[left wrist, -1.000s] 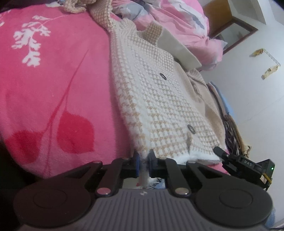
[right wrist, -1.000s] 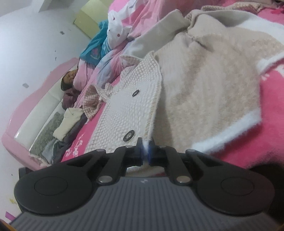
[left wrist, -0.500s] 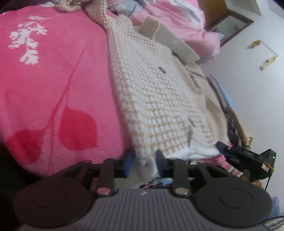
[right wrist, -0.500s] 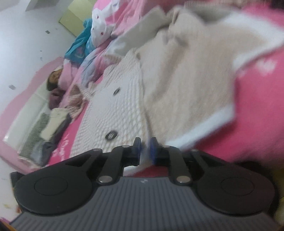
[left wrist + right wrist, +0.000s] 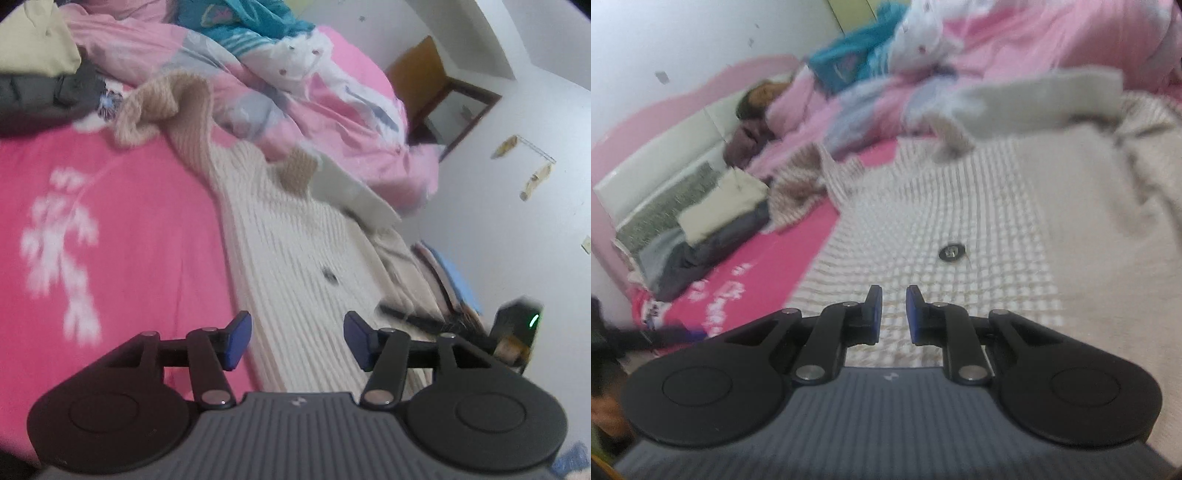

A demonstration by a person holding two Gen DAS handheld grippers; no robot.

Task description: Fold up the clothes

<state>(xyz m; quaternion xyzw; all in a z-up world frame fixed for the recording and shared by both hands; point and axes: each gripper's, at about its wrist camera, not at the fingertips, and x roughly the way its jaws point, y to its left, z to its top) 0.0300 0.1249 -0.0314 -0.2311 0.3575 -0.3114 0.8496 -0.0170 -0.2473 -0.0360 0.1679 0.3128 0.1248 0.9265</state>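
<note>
A cream and beige checked knit cardigan (image 5: pixel 295 258) with dark round buttons (image 5: pixel 951 252) lies spread flat on a bright pink blanket with a white leaf print (image 5: pixel 110 229) that covers the bed; one beige knit sleeve (image 5: pixel 166 103) trails off toward the far end. The left claw (image 5: pixel 297 341) hovers above the cardigan's near edge with its blue pads (image 5: pixel 236 341) standing wide apart; its jaws have just been opening, and no cloth is pinched between them. The right claw (image 5: pixel 894 317) hangs over the checked front panel, just short of a button, its jaws parted by a narrow gap and gripping nothing. A rumpled pink and white quilt (image 5: pixel 314 92) is heaped beyond the cardigan, and a stack of folded dark and pale clothes (image 5: pixel 713 229) sits by the pink headboard (image 5: pixel 665 110).
</note>
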